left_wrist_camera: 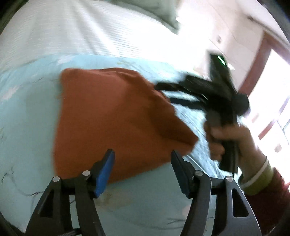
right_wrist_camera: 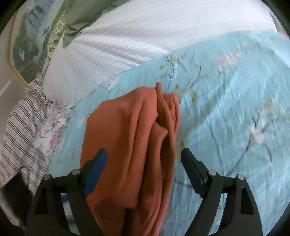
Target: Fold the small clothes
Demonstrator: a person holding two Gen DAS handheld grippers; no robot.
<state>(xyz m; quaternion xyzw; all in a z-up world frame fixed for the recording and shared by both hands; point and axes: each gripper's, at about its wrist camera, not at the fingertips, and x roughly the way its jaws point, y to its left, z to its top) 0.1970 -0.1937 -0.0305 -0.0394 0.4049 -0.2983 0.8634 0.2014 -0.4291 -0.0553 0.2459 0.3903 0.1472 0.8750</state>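
Here both tongs, left [left_wrist_camera: 143, 159] and right [right_wrist_camera: 144, 159], gape wide over the orange garment [left_wrist_camera: 112, 116], gripping nothing.

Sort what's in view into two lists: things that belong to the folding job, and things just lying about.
Part of the job:
- orange garment, folded on the bed
- left tool, open
- right tool, open
- blue floral sheet, the work surface

Lying about:
- white striped pillow
- checked cloth
- pink floral fabric
- green pillow

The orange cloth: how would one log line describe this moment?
orange cloth: folded, on blue sheet | left gripper: open | right gripper: open
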